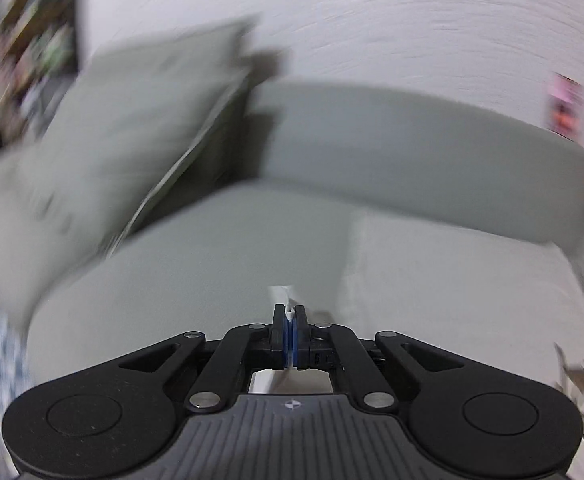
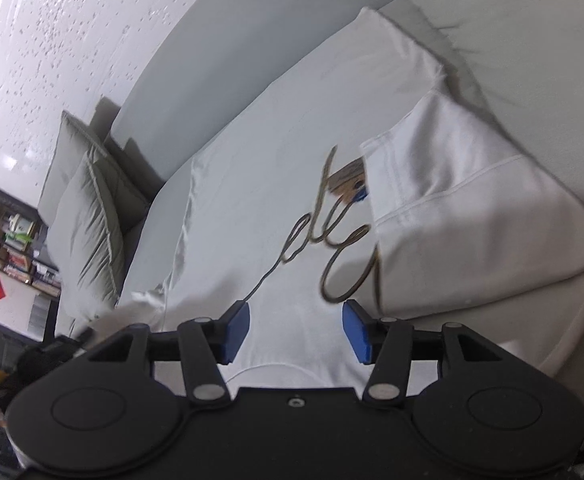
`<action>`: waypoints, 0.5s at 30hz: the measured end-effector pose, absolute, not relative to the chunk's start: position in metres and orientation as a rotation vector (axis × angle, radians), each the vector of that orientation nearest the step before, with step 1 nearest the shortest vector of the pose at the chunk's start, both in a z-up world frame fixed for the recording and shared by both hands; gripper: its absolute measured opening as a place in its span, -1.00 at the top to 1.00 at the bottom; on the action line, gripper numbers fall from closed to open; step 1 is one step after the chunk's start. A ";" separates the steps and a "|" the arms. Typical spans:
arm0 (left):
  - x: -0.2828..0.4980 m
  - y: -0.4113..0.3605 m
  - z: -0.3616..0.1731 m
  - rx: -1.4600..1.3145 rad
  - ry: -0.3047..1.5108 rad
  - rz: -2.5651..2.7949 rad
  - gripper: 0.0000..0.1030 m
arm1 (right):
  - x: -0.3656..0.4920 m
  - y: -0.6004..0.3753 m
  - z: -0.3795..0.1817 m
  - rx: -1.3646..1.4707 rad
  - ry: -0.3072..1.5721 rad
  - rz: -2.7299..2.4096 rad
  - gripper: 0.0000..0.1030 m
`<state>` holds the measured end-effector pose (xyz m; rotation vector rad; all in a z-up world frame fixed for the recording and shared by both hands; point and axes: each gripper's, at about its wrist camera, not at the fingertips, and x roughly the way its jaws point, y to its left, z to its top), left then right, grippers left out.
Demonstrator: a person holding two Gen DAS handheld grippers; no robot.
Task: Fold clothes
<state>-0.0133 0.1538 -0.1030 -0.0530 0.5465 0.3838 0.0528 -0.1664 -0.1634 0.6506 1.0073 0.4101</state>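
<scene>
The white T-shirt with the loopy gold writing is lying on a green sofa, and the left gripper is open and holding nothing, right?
Not quite. The left gripper is shut on a bit of the white T-shirt, as the left wrist view shows. The rest is right: it lies on the green sofa.

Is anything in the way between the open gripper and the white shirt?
Nothing visible. The right gripper has its jaws open right over the white shirt, which lies spread on the sofa. No other thing sits between them.
</scene>
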 end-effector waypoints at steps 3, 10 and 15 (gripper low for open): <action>-0.006 0.090 -0.107 0.144 0.540 0.262 1.00 | 0.055 -0.173 -0.165 0.675 0.997 0.375 0.01; -0.009 0.028 -0.163 0.278 0.838 0.030 0.44 | 0.057 -0.180 -0.168 0.732 1.003 0.371 -0.06; -0.056 0.067 -0.127 0.154 0.749 0.030 0.04 | 0.054 -0.186 -0.163 0.716 0.977 0.369 -0.14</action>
